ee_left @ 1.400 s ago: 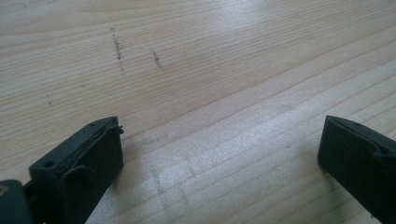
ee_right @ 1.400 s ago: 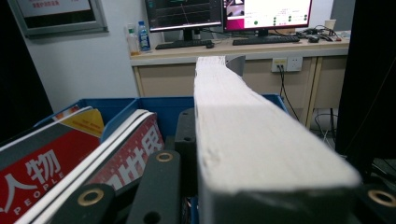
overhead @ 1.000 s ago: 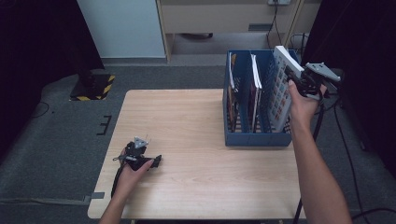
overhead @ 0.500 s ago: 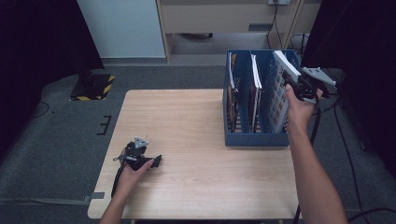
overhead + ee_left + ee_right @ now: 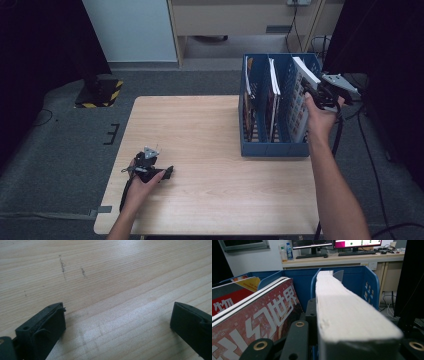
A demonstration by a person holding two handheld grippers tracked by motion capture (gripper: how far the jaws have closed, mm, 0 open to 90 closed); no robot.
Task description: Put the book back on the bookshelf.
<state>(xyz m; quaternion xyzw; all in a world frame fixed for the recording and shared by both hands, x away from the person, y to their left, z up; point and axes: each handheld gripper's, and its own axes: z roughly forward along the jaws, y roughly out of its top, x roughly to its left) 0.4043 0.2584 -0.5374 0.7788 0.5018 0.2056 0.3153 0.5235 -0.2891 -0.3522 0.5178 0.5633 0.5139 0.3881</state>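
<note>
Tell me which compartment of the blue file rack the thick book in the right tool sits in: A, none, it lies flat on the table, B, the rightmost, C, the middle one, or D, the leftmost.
B: in the high view the right tool grips the thick book at its top edge, standing in the blue file rack's rightmost compartment, with magazines in the other two.

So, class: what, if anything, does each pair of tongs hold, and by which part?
The right tongs grip a thick book by its page edge, above the blue rack. The left tongs hold nothing.
</note>
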